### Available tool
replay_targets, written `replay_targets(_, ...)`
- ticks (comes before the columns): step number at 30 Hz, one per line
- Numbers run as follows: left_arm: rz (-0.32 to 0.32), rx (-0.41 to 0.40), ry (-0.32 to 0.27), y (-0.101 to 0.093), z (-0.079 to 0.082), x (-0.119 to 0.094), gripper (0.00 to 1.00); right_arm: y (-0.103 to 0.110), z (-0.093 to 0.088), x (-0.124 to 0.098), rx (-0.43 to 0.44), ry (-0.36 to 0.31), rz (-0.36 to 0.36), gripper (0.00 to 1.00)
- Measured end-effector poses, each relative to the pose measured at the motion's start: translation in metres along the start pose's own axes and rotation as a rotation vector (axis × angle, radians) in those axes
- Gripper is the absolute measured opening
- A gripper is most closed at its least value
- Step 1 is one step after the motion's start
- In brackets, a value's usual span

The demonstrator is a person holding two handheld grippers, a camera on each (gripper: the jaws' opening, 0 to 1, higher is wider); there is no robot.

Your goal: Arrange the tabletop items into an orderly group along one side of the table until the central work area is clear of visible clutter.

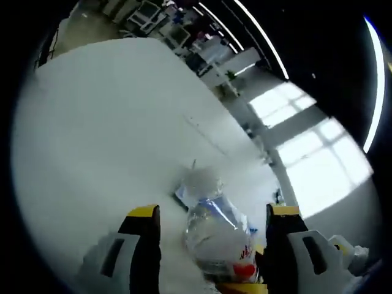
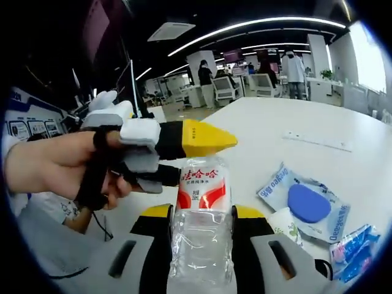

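My right gripper [image 2: 201,228] has its yellow-tipped jaws pinching a clear water bottle [image 2: 200,214] with a red-and-white label, the bottle standing lengthwise between them and rising toward the camera's centre. My left gripper [image 1: 211,229] has the same bottle [image 1: 217,236] between its jaws, cap end pointing away over the table; both jaws sit close against the plastic, and I judge them closed on it, though the contact on the near side is blurred. In the right gripper view the left gripper [image 2: 184,141] comes in from the left, held in a bare hand [image 2: 61,168], its yellow nose lying just above the bottle's label. I judge this two-handed hold to be a handover or a steadying grip, since a crushed, thin-walled bottle (it looks partly collapsed) would twist in a single pinch. Outward from the jaws, on the white table [image 2: 275,131], a blue-printed packet with a round blue pad [image 2: 309,205] lies just beside the right jaw, with a smaller blue wrapper [image 2: 352,248] near it toward the edge. These remain loose, so I judge the grouping unfinished. Further off stand office chairs and people.
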State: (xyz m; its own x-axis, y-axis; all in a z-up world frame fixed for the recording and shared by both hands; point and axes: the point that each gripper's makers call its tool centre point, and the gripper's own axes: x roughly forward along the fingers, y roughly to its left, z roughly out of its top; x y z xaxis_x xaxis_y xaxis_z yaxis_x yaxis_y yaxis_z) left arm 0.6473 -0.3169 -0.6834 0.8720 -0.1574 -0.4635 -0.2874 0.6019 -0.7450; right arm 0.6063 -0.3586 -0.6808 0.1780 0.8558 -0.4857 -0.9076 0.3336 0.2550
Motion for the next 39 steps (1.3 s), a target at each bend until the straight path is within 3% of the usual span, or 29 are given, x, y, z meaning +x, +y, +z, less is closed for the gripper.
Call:
replay_targets(3,-0.019,-0.069,-0.022,-0.003,0.006,0.002,0.51,0.009,0.004,-0.003,-0.051,-0.012,0.017,0.33)
replay_targets(5,-0.076,-0.076,-0.006,-0.013,0.005,0.000,0.42,0.013,0.005,-0.003,-0.093,-0.007,0.032,0.33)
replay_targets(6,-0.037,-0.051,-0.026,-0.005,0.009,0.000,0.42,0.011,0.005,-0.003,-0.085,-0.008,0.028,0.33)
replay_targets(7,-0.048,-0.026,-0.001,-0.006,0.008,-0.004,0.41,0.010,0.005,-0.001,-0.072,-0.006,0.031,0.33)
replay_targets(10,-0.055,0.003,0.004,-0.011,0.008,-0.009,0.39,0.013,0.006,-0.002,-0.112,-0.009,0.032,0.34)
replay_targets(18,-0.099,0.266,0.003,-0.031,0.017,-0.021,0.37,0.014,0.007,-0.002,-0.194,0.013,0.066,0.36)
replay_targets(20,-0.098,0.404,-0.018,-0.039,0.020,-0.027,0.36,0.017,0.011,-0.001,-0.142,0.003,0.151,0.36)
replay_targets(22,-0.115,0.470,-0.029,-0.045,0.021,-0.030,0.36,0.016,0.021,-0.002,-0.076,-0.028,0.194,0.37)
replay_targets(24,-0.156,0.525,-0.028,-0.053,0.022,-0.034,0.36,0.016,0.039,-0.006,-0.068,-0.088,0.258,0.42)
replay_targets(26,-0.200,0.554,-0.035,-0.060,0.026,-0.039,0.36,0.014,0.051,-0.010,-0.100,-0.132,0.319,0.50)
replay_targets(27,-0.226,0.566,-0.045,-0.065,0.031,-0.044,0.36,0.018,0.054,-0.016,-0.110,-0.136,0.412,0.55)
replay_targets(28,-0.254,0.595,-0.058,-0.071,0.034,-0.048,0.36,0.018,0.052,-0.017,-0.112,-0.117,0.435,0.56)
replay_targets(29,-0.293,0.636,-0.059,-0.078,0.037,-0.053,0.36,0.013,0.050,-0.020,-0.157,-0.088,0.463,0.58)
replay_targets(31,-0.348,0.694,-0.043,-0.090,0.036,-0.060,0.37,0.013,0.056,-0.027,-0.294,-0.114,0.504,0.61)
replay_targets(32,-0.379,0.733,-0.037,-0.097,0.036,-0.064,0.37,0.014,0.056,-0.030,-0.318,-0.108,0.526,0.60)
replay_targets(37,-0.460,0.785,-0.012,-0.109,0.035,-0.073,0.37,0.030,0.074,-0.040,-0.279,-0.159,0.623,0.61)
replay_targets(39,-0.483,0.796,-0.008,-0.113,0.033,-0.076,0.37,0.041,0.076,-0.041,-0.310,-0.171,0.658,0.61)
